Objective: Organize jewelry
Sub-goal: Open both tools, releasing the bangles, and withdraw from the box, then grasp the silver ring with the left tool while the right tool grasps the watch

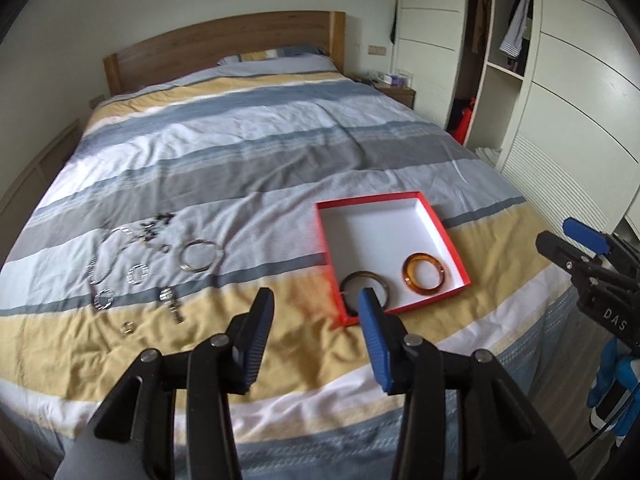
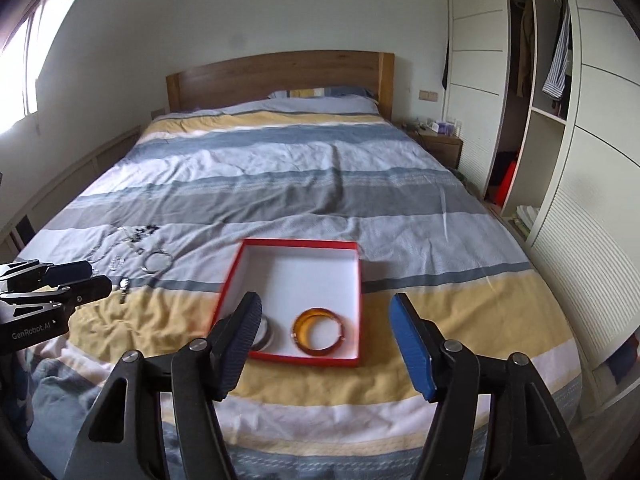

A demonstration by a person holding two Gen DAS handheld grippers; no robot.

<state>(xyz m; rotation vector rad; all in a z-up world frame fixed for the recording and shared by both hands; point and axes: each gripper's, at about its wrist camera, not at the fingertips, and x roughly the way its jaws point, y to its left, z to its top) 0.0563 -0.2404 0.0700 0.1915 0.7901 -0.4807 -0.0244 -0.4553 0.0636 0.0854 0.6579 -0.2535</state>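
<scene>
Two bangles, one amber (image 1: 424,273) and one dark (image 1: 366,286), already lie in the red box (image 1: 440,216); we judge the silver bangle (image 1: 200,255) on the striped duvet (image 1: 240,160) rigid, light and slippery, best pinched across its rim. Chains (image 1: 108,256) nearby look limp and tangle-prone. Our left gripper (image 1: 316,308) and right gripper (image 2: 326,316) both hang spread apart, holding nothing.

red box (image 2: 298,300): open, on bed | inside: amber bangle (image 2: 319,332), dark bangle (image 1: 366,286) | loose jewelry (image 1: 136,268): left
</scene>
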